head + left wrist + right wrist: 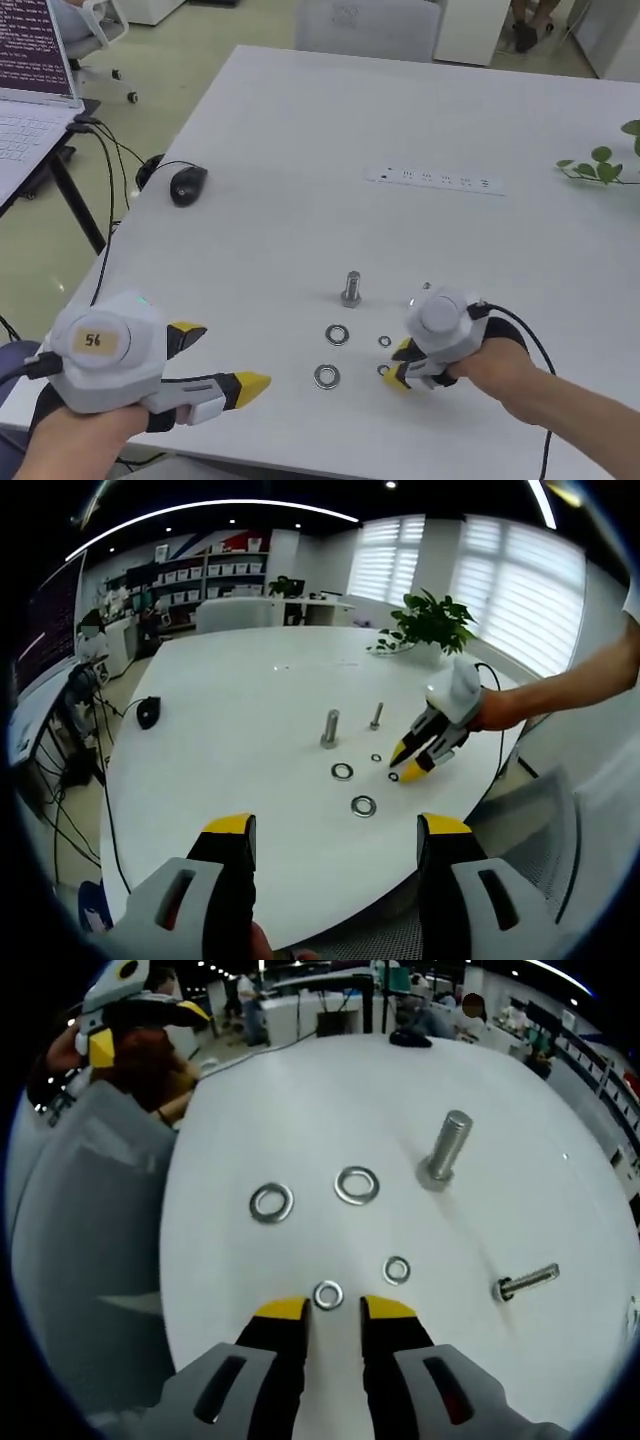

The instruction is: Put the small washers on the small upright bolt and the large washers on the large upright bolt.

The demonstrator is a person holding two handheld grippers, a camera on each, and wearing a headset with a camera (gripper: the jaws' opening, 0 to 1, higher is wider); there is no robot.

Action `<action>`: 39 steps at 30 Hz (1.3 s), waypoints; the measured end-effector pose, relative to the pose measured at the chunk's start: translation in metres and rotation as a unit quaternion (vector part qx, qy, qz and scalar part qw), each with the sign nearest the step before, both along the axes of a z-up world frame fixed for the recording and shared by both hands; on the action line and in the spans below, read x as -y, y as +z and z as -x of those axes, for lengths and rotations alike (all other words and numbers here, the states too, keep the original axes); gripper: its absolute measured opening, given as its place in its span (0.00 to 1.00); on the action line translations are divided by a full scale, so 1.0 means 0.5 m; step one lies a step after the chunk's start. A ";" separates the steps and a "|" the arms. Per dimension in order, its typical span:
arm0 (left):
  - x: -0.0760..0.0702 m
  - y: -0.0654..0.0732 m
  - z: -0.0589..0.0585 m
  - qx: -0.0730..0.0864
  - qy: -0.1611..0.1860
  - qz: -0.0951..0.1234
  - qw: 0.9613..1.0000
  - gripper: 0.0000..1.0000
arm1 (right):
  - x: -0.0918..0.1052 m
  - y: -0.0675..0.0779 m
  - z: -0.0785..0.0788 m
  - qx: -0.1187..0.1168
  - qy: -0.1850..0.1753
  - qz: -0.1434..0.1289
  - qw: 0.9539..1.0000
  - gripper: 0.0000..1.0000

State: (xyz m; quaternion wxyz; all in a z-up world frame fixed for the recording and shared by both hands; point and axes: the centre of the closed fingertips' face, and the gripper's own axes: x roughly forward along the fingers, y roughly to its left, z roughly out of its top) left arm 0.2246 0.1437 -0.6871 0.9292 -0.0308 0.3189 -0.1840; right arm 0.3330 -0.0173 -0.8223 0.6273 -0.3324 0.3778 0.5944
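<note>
White surface [300,150], matte and evenly lit. Pale floor [170,60] lies beyond its far-left corner, with a wheeled office chair [95,30] on it. An open laptop [30,90] stands off the left edge. In the left gripper view, windows with blinds [500,570] admit daylight, shelving [200,575] lines the far wall, and a ceiling strip light [200,505] is on.

Left of the large bolt [351,288], the left gripper [228,357] is showing a pale grey, faceted shell with a tan sticker [93,341] reading 56, and black jaws ending in yellow tips. A black cable [20,368] is trailing from its back end. Right of the bolt, the right gripper [398,365] is wearing the same grey, black and yellow, topped by a round grey cap [438,315]. A second black cable [543,380] is looping away from it, and a black strap [505,335] is covering the hand behind it.
</note>
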 end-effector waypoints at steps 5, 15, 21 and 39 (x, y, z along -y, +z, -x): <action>-0.003 -0.002 0.000 0.000 0.002 0.001 1.000 0.65 | -0.007 -0.003 0.005 0.008 0.027 0.014 1.000 0.21; 0.011 -0.008 0.002 -0.004 -0.002 0.004 1.000 0.65 | -0.007 -0.005 0.008 0.025 0.086 0.047 0.995 0.19; 0.020 -0.005 -0.001 -0.002 -0.008 0.004 1.000 0.65 | -0.004 -0.007 0.010 0.030 0.144 0.103 0.984 0.19; 0.010 -0.002 0.004 0.000 0.003 0.005 1.000 0.65 | -0.007 -0.005 0.011 -0.001 0.114 0.086 0.990 0.13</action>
